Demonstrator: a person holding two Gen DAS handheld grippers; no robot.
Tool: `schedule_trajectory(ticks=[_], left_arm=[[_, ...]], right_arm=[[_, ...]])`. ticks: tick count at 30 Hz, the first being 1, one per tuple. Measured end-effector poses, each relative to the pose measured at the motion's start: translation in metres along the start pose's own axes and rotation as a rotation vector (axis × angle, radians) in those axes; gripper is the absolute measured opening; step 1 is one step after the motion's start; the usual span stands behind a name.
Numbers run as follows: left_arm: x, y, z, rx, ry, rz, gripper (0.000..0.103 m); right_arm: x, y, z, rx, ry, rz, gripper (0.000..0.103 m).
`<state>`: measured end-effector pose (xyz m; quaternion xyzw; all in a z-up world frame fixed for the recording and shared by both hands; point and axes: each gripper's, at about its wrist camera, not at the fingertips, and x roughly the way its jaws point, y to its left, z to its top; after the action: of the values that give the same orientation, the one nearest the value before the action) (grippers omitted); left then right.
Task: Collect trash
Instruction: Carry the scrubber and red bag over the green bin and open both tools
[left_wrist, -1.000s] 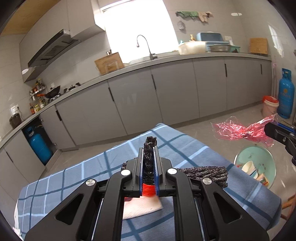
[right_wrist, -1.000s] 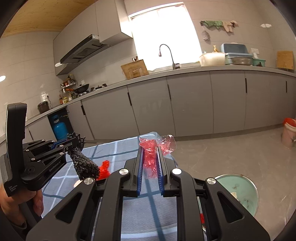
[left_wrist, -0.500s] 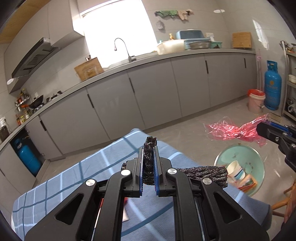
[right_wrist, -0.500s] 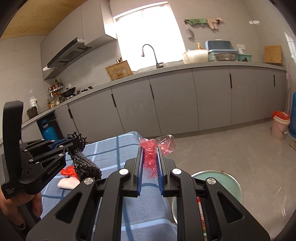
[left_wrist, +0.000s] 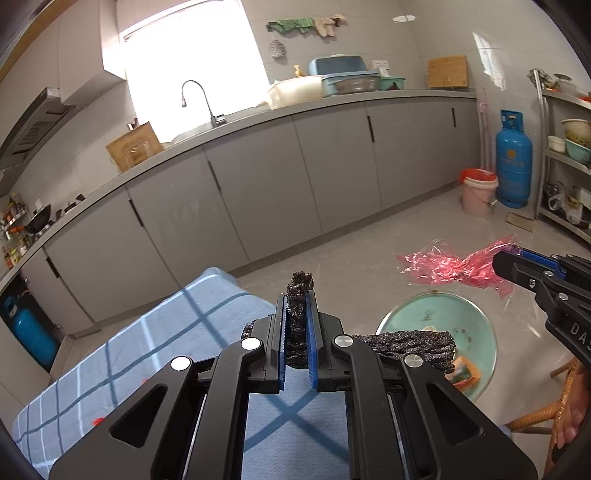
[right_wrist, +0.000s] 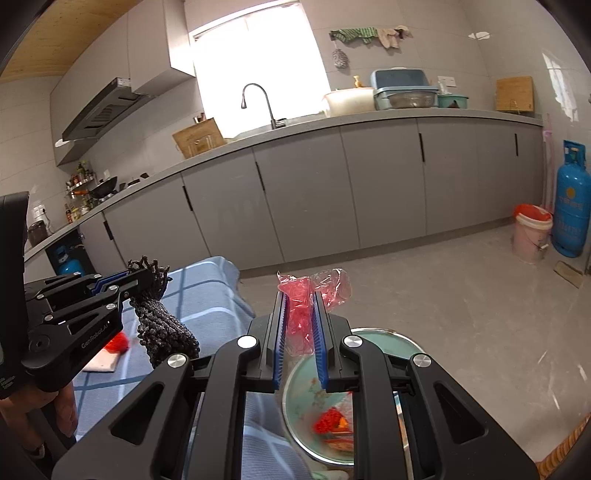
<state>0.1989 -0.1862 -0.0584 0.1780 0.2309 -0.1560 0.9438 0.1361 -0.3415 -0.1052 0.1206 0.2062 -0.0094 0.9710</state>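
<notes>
Right wrist view puts the green bin (right_wrist: 369, 369) directly below the right gripper (right_wrist: 300, 314), clamped on red plastic wrap (right_wrist: 306, 299), while the left gripper (right_wrist: 142, 278), clamped on a dark knitted bundle (right_wrist: 162, 328), hangs beside that bin, over the table (right_wrist: 207, 295).

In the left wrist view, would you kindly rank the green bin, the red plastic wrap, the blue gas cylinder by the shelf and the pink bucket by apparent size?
1. Green bin, largest.
2. Red plastic wrap.
3. Blue gas cylinder.
4. Pink bucket, smallest.
The cylinder and bucket stand farther from the camera, so their true sizes may well rank differently.
</notes>
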Motion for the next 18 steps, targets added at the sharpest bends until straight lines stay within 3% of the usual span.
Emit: schedule_trajectory(ticks=[18], left_arm=[[0.030,-0.049,0.004,0.039,0.038,-0.080,0.010]], right_arm=[[0.004,-0.045,-0.003,0.043,0.020,-0.067,0.016]])
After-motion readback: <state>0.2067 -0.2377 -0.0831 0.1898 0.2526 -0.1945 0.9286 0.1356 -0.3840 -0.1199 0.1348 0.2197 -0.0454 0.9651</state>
